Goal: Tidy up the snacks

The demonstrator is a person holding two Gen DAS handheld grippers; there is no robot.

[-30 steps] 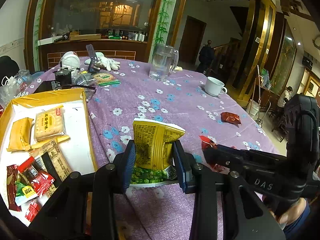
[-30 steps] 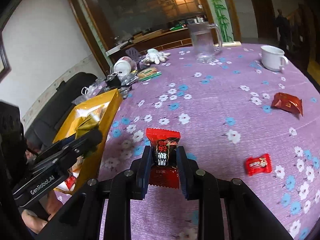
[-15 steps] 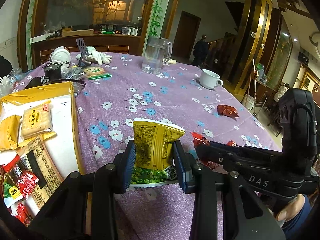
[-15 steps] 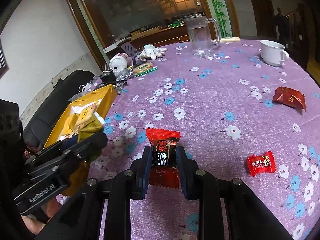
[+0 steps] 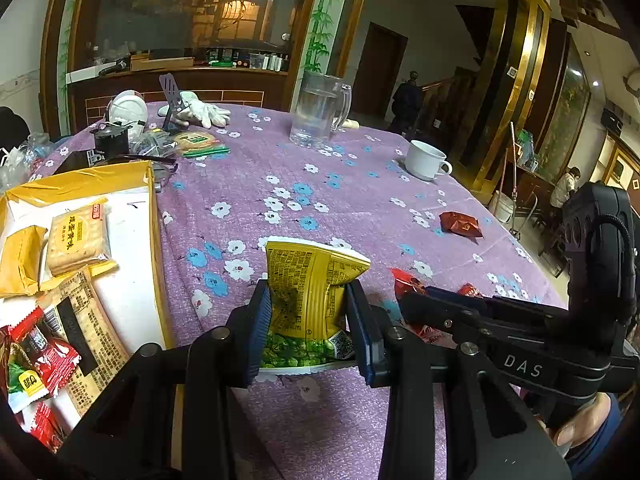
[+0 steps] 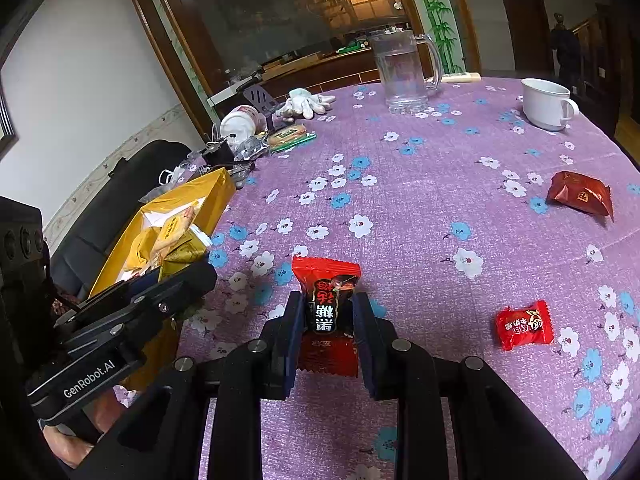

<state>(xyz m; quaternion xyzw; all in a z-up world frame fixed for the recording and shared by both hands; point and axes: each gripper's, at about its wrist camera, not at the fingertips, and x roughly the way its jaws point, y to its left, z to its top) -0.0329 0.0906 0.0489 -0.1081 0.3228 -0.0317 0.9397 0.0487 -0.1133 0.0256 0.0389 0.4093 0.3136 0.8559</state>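
On the left, the yellow box (image 5: 154,216) is sitting open on the purple flowered tablecloth (image 5: 280,168), holding biscuit packets (image 5: 76,240) and red sweets. Just right of it, the left gripper (image 5: 308,320) is pinching a crumpled yellow snack packet (image 5: 312,280) between nearly closed pads. Further right, the right gripper (image 6: 324,320) is clamping a red candy (image 6: 326,292). A small red sweet (image 6: 524,324) and a dark red packet (image 6: 580,196) are lying loose at the right; a white cup (image 6: 546,104) is standing far right.
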